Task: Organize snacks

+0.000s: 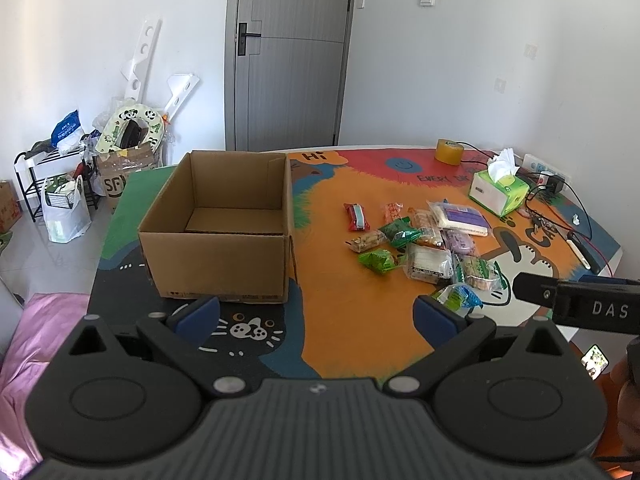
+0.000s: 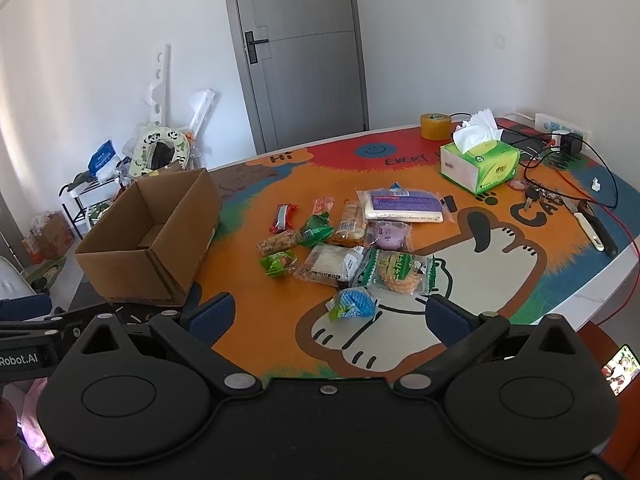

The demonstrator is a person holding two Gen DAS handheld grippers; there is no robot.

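1. Left wrist view: my left gripper (image 1: 316, 312) hangs above the near edge of the table (image 1: 360, 320), its fingers spread wide with nothing between them.
2. The box (image 1: 218, 256) stands open and upright just ahead of the left finger, on the table's left side; I see no snack inside it.
3. The snacks (image 1: 424, 240) lie in a loose heap to the right of the box, well apart from it, on the orange part of the mat.
4. Right wrist view: my right gripper (image 2: 330, 316) is also wide open and holds nothing.
5. A blue packet (image 2: 354, 303) lies on the mat between its fingers, nearest of the heap; I cannot tell how far above it the fingers are.
6. Behind the heap sit a tissue box (image 2: 478, 164) and a tape roll (image 2: 435, 126), near the far edge.
7. A knife (image 2: 596, 228) lies near the right edge.
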